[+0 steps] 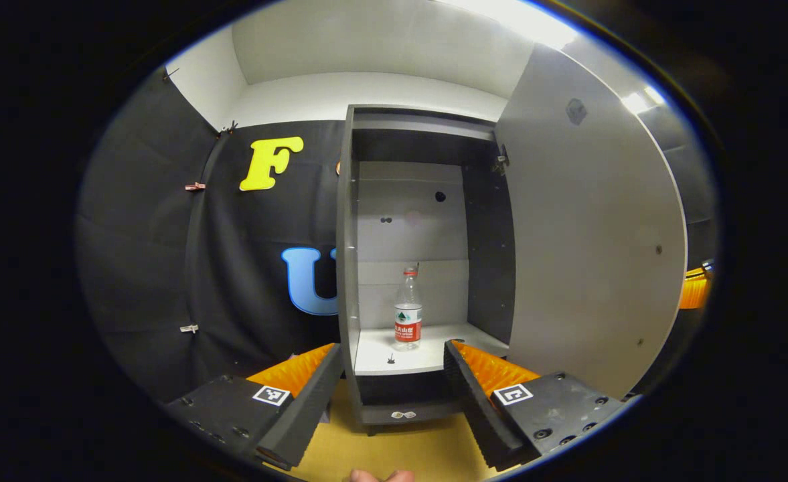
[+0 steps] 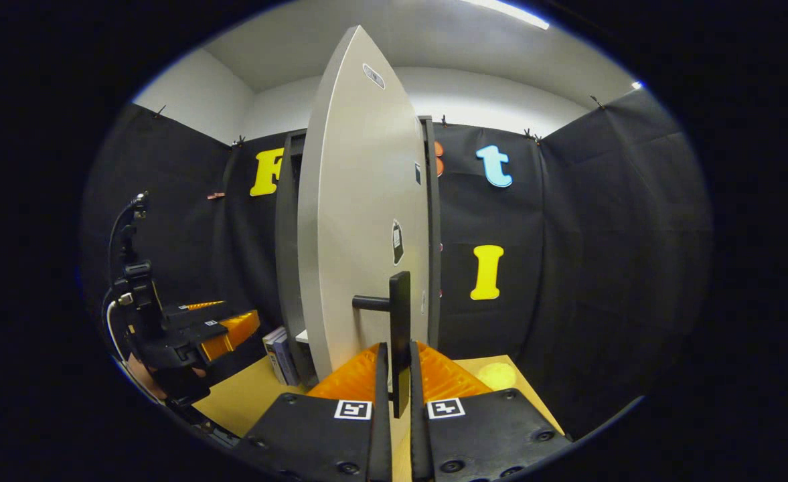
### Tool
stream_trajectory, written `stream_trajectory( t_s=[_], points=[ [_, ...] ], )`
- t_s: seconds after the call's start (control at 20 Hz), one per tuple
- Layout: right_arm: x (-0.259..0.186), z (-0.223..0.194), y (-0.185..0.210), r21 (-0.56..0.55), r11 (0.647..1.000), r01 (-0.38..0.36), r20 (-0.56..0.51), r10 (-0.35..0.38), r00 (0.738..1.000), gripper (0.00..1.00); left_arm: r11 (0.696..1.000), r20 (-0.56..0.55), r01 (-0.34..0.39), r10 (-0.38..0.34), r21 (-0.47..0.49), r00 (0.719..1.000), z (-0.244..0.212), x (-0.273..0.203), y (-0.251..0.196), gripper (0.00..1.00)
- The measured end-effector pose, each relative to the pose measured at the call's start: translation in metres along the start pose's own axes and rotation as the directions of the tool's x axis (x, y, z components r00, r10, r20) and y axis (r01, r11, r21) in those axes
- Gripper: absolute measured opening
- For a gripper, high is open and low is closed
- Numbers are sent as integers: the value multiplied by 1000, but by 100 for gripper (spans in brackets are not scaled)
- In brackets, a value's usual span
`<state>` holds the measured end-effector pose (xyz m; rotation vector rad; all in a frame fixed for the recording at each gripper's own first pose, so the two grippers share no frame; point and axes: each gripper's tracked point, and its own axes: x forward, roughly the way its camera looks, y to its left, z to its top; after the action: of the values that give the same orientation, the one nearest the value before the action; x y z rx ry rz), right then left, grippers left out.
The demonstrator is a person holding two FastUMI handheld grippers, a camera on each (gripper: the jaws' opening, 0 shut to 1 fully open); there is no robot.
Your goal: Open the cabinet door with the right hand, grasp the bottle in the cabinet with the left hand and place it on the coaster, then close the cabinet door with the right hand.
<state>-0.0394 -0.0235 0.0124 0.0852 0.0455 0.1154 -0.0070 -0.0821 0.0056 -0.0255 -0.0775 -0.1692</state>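
Note:
A clear plastic bottle (image 1: pixel 408 310) with a red cap and red label stands upright on the white shelf (image 1: pixel 394 358) inside the open grey cabinet (image 1: pixel 347 268). My left gripper (image 1: pixel 391 375) is open in front of the shelf, short of the bottle, with nothing between its fingers. The cabinet door (image 2: pixel 360 221) is swung wide out. My right gripper (image 2: pixel 398 371) is shut on the door's black bar handle (image 2: pixel 399 321). The left gripper (image 2: pixel 219 331) also appears in the right gripper view, held at the left. A round yellow coaster (image 2: pixel 497 375) lies on the table right of the door.
The wooden table (image 2: pixel 246 395) carries the cabinet. A few books (image 2: pixel 278 355) stand beside the cabinet's base. The open door (image 1: pixel 594 227) fills the right side of the left gripper view. A fingertip (image 1: pixel 380 476) shows at the bottom edge.

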Motion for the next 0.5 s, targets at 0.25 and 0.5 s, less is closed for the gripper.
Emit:
stream_trajectory(
  t_s=[0.25,0.5],
  points=[
    [-2,0,-31,14,997,82,-4,-82,997,11,1000,2,23,-23,-3,1000,3,11,-13,92],
    [-4,0,-46,25,989,145,2,-145,989,10,999,-2,33,-33,1,999,2,24,-22,92]
  ],
)
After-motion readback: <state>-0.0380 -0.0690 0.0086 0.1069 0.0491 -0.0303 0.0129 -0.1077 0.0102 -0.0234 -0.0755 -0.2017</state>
